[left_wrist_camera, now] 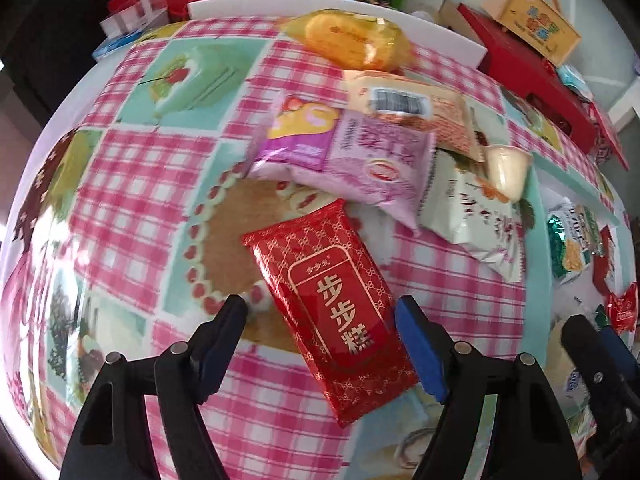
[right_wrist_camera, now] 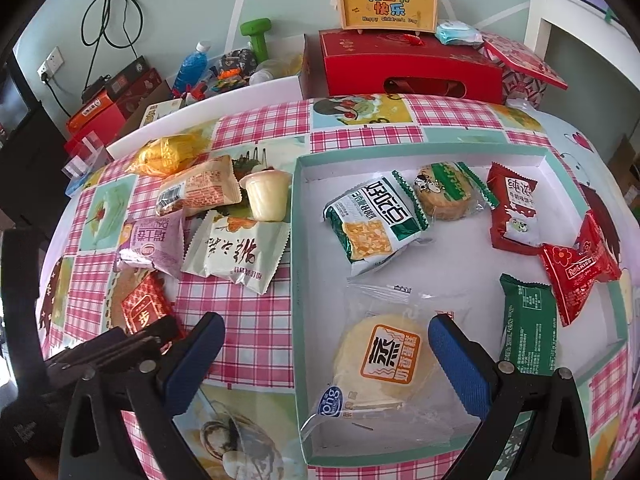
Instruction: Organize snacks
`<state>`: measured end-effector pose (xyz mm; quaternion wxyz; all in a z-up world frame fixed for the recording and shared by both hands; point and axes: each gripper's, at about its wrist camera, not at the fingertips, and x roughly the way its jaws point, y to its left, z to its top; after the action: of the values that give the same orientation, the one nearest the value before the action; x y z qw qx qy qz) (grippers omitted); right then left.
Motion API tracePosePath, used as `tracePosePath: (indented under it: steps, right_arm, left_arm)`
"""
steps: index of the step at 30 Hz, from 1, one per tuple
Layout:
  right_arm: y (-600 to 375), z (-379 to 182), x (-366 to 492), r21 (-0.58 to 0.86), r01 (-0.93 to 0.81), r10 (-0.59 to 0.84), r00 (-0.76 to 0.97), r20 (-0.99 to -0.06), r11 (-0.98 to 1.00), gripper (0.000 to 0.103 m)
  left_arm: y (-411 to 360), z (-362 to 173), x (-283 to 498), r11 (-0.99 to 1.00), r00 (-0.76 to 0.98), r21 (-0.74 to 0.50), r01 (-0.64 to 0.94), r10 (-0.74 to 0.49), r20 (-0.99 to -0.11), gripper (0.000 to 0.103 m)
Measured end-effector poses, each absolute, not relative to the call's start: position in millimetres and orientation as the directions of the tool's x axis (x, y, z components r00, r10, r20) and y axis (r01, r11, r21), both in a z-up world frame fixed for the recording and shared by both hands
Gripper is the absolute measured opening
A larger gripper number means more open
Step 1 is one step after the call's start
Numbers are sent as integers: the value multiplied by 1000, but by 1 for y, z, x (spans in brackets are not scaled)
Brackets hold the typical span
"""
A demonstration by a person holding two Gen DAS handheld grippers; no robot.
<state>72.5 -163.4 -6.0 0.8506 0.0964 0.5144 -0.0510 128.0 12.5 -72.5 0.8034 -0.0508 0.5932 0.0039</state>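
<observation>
Snacks sorted: six packets are seen inside the box [right_wrist_camera: 298,280] — a green-white bar [right_wrist_camera: 374,224], a round biscuit [right_wrist_camera: 444,192], a dark red packet [right_wrist_camera: 514,212], a bright red packet [right_wrist_camera: 580,276], a green packet [right_wrist_camera: 528,320] and a clear-wrapped cake [right_wrist_camera: 384,364].
Snacks left: six are still loose on the tablecloth [left_wrist_camera: 120,184], beside the box's left wall — a yellow bag [left_wrist_camera: 356,40], an orange packet [left_wrist_camera: 408,108], a purple packet [left_wrist_camera: 348,156], a cream packet [left_wrist_camera: 476,220], a pudding cup [left_wrist_camera: 506,172] and a red packet [left_wrist_camera: 340,304].
Progress: judged at about half done.
Red packet: lies flat on the cloth, nearest the left gripper [left_wrist_camera: 322,312], slanted between its fingers.
Left gripper: jaws are part-way apart and straddle the red packet; the right pad sits at the packet's edge, the left pad stands clear, so no grasp is yet made.
Right gripper [right_wrist_camera: 326,344]: jaws are spread wide and empty, held above the cake at the box's near end.
Step in hand: judged to be the pickup of the red packet, for transfer into the box.
</observation>
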Motion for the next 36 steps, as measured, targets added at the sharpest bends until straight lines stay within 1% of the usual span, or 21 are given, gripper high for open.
tracePosePath:
  steps: [6,8,10,11,20,28,36]
  right_arm:
    - [-162,-6,73,103,182,6,467,-884,978,103]
    - [-161,-7,72,100,180,4,468,-884,978,103]
    - [-160,-7,73,95,178,1,467,-884,979,103]
    - [-159,-7,73,94,177,0,466,-885,980,103]
    - [-154,-9,74,70,161,-14,467,-884,984,103]
    - [-137,-5,73,49,116,-15,489,-872,992,103]
    - [-114,0,79,37,68,-3,511,-860,997,103]
  left_arm:
    - [38,-71,117,992,291,-71,-103,-38,-956,78]
    - [45,-71,113,992,294,-77,-104,-43,-955,71]
    - [49,-66,104,991,304,-92,-98,-58,-951,54]
    - [49,-65,103,991,308,-103,-90,-71,-949,50]
    - [64,-64,116,986,326,-131,-106,-90,-941,47]
    - [93,-56,120,976,346,-148,-161,-85,-934,46]
    - [109,-53,120,968,331,-197,-158,-136,-934,46]
